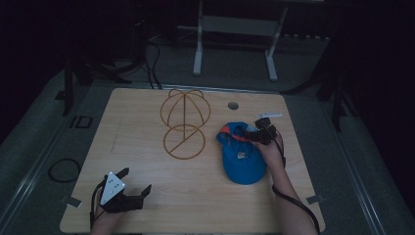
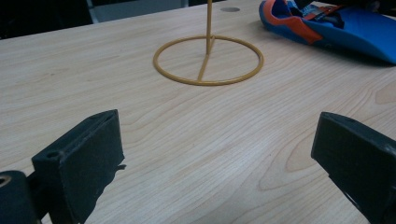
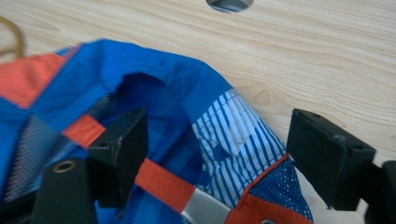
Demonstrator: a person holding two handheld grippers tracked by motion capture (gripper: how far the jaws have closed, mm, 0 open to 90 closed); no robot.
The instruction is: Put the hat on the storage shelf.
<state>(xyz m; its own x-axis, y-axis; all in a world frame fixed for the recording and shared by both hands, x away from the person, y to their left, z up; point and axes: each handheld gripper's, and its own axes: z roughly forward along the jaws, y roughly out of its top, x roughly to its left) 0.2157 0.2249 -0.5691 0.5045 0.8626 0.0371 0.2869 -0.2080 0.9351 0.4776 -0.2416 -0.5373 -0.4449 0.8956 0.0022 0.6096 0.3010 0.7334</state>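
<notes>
A blue cap (image 1: 241,159) with orange trim lies upside down on the right half of the wooden table (image 1: 147,147). My right gripper (image 1: 253,134) is at the cap's far rim, jaws open. In the right gripper view, my right gripper (image 3: 219,130) straddles the cap's (image 3: 154,79) striped rim: one jaw is inside the cap by the orange strap (image 3: 163,184), the other is outside over the wood, and neither pad presses on the cloth. A gold wire hat stand (image 1: 185,125) rises at the table's middle. My left gripper (image 1: 137,179) rests open at the front left, its jaws (image 2: 217,140) empty, facing the stand's ring base (image 2: 208,60).
A round cable hole (image 1: 233,105) sits in the table behind the cap. A white table frame (image 1: 235,44) stands on the floor beyond. A black cable loop (image 1: 63,170) lies on the floor to the left, and dark stands flank both sides.
</notes>
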